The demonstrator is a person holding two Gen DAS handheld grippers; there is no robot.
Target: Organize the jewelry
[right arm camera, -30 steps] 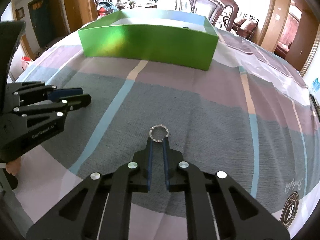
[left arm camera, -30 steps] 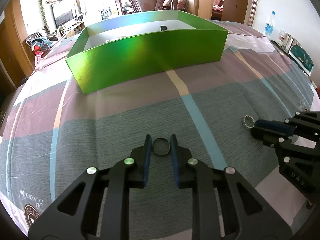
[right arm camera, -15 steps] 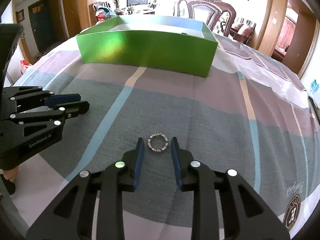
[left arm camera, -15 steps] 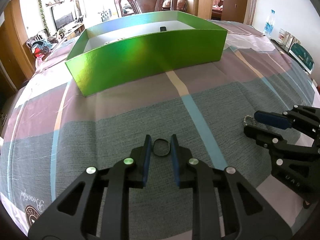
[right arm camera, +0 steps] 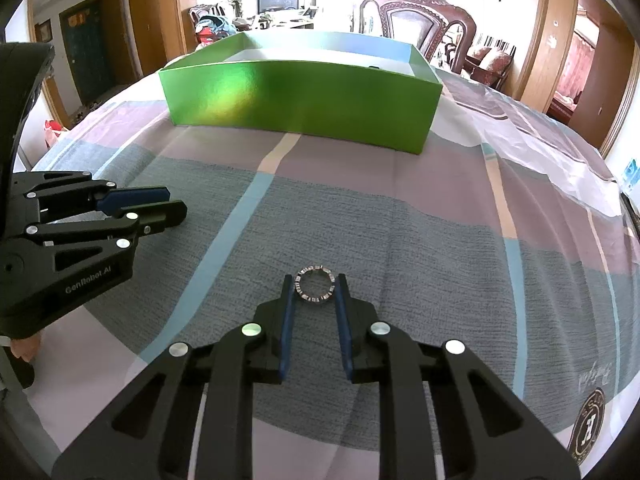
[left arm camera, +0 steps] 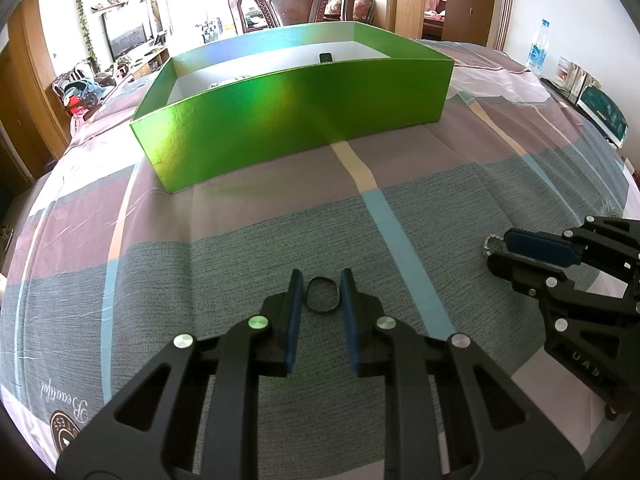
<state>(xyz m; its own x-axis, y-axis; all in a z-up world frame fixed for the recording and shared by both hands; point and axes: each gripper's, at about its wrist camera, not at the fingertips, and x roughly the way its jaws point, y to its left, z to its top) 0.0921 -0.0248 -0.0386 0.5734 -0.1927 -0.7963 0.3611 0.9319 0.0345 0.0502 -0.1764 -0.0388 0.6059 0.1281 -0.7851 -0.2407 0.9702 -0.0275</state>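
Well short of the green box (left arm camera: 296,120) on the striped cloth (left arm camera: 200,264), left gripper (left arm camera: 319,294) pinches the dark ring (left arm camera: 322,300) while right gripper (right arm camera: 314,293), jaws just closing, pinches the studded ring (right arm camera: 315,289), both gripped flat, likely for boxing.
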